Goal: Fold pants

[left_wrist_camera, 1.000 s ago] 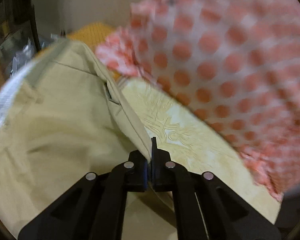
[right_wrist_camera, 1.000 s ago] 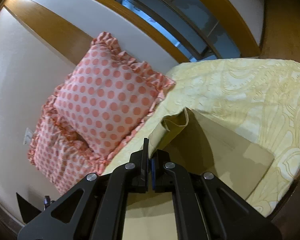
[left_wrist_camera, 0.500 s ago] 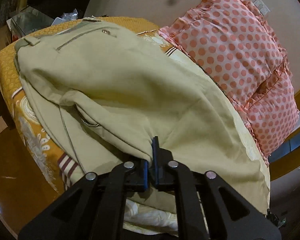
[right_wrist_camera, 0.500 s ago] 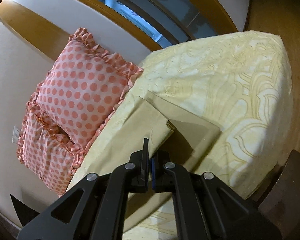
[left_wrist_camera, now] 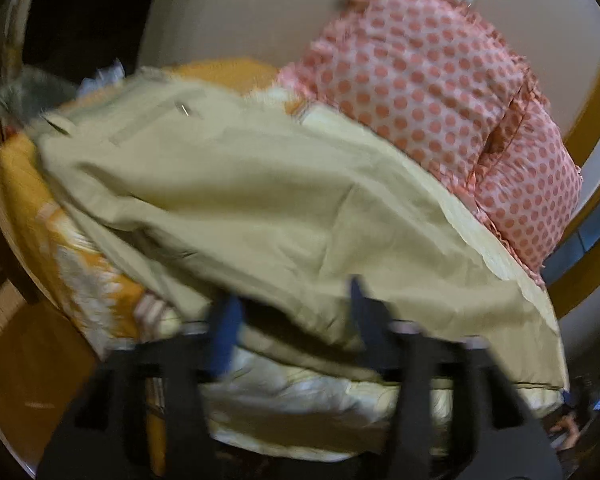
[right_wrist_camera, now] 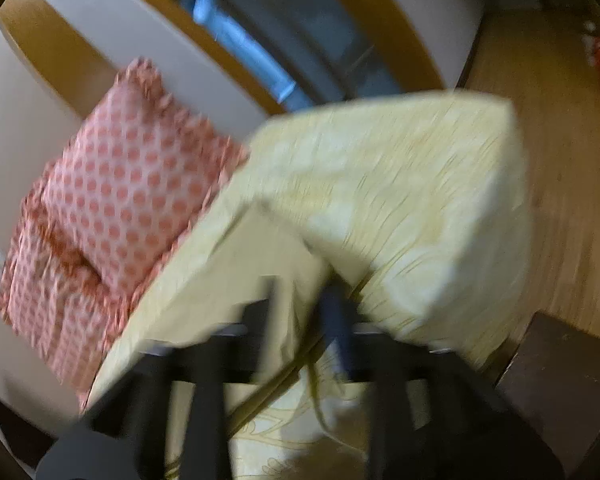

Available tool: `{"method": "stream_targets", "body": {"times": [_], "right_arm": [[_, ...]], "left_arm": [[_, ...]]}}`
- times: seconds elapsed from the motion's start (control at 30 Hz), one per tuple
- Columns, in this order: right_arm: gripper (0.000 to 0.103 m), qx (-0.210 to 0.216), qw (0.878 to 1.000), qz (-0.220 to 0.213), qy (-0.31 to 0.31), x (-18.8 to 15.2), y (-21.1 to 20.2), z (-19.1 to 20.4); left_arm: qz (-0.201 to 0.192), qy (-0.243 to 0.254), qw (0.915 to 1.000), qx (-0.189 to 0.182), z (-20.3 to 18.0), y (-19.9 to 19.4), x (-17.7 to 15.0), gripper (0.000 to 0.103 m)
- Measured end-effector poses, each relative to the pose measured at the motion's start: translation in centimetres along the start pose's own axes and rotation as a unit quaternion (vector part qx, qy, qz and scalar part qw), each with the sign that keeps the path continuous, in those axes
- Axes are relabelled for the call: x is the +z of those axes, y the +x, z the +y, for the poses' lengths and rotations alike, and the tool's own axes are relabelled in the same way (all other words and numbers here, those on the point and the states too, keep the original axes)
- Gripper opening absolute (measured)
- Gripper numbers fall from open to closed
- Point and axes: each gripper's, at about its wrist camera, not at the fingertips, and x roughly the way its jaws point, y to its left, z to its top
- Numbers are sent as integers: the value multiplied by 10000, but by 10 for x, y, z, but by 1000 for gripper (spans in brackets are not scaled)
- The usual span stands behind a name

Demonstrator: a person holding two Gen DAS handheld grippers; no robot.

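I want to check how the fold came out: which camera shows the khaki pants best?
The left wrist view: the pants spread across most of the bed, from the waistband end at upper left, beyond the open left gripper. The right wrist view is blurrier and shows only one corner by the open right gripper.

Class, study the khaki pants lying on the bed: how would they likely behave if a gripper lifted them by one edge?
The khaki pants would probably sag limply: they drape in soft wrinkles over the bed. They look light and thin. Layers might slide apart, since the fold lies loose.
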Motion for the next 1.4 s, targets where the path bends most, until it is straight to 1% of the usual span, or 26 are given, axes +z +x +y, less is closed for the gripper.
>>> {"method": "stream_targets", "body": {"times": [0.03,0.1,0.17,0.23,0.27,0.3,0.33,0.43,0.53,0.6,0.7,0.8,0.87,0.93,1.0,1.03,1.07,1.1,1.13,1.17,1.2,1.23,1.3,1.33,1.37,1.4], "right_arm": [[68,-115,9999,-85,-13,1,-2,-3],[68,-140,9999,33,16,2,4,-7],[67,-273,9993,-63,-243,-2,6,0],[55,-91,9990,108,-425,-10,11,9],[55,-112,9983,96,-558,-15,10,14],[48,-135,9976,92,-678,-18,10,17],[32,-11,9977,148,-656,-21,12,16],[14,167,9981,194,-563,-22,17,13],[7,213,9953,223,-914,-19,22,29],[7,502,9915,150,-1190,-16,17,57],[7,1300,9758,131,-1754,-22,5,126],[7,2381,9382,398,-2481,-57,-9,214],[7,3143,8943,831,-3074,-107,-18,275],[7,3648,8493,1404,-3547,-163,-22,313],[7,3818,8066,2054,-4018,-220,-20,334],[9,3754,7763,2456,-4428,-257,-19,341],[12,3681,7531,2684,-4747,-281,-21,342],[20,3588,7307,2885,-5041,-303,-24,341],[33,3581,7164,3012,-5175,-316,-29,337],[41,3657,7131,3020,-5163,-317,-36,332],[58,3821,7151,2929,-5068,-312,-44,329],[66,3922,7210,2791,-4984,-304,-51,327],[67,4052,7397,2423,-4795,-288,-58,329],[67,3985,7565,2189,-4701,-282,-56,331],[67,3789,7713,2058,-4682,-281,-50,336],[66,3412,7814,2110,-4779,-286,-39,338]], "left_arm": [[-126,49,9999,73,0,-7,-2,68],[-434,110,9989,132,2,-25,-4,70],[-745,101,9971,107,3,-39,-3,74],[-942,96,9954,106,2,-45,0,80],[-997,102,9949,109,1,-45,2,81],[-1001,105,9949,116,1,-41,5,81],[-977,110,9951,117,1,-36,6,81],[-886,109,9957,243,3,-19,8,82],[-729,31,9966,381,11,-1,8,83],[-599,34,9972,453,14,10,4,84],[-657,331,9954,612,8,13,-2,88],[-653,441,9944,705,4,16,-5,94],[-661,437,9944,704,4,16,-5,95],[-678,338,9952,621,7,14,-5,94],[-697,127,9966,409,14,8,-3,94],[-730,71,9966,373,18,3,-2,94],[-820,15,9957,421,24,-3,0,94],[-895,-2,9947,502,28,-7,2,94],[-1042,-18,9925,632,36,-14,4,94],[-1149,-25,9905,752,41,-17,6,94],[-1214,-36,9886,895,47,-18,8,94],[-1240,-54,9874,987,52,-19,10,94],[-1251,-219,9853,1141,65,-17,13,94],[-1249,-281,9851,1146,69,-17,13,94],[-1221,-373,9851,1155,74,-14,13,94],[-1190,-411,9853,1152,76,-12,13,94]]}}
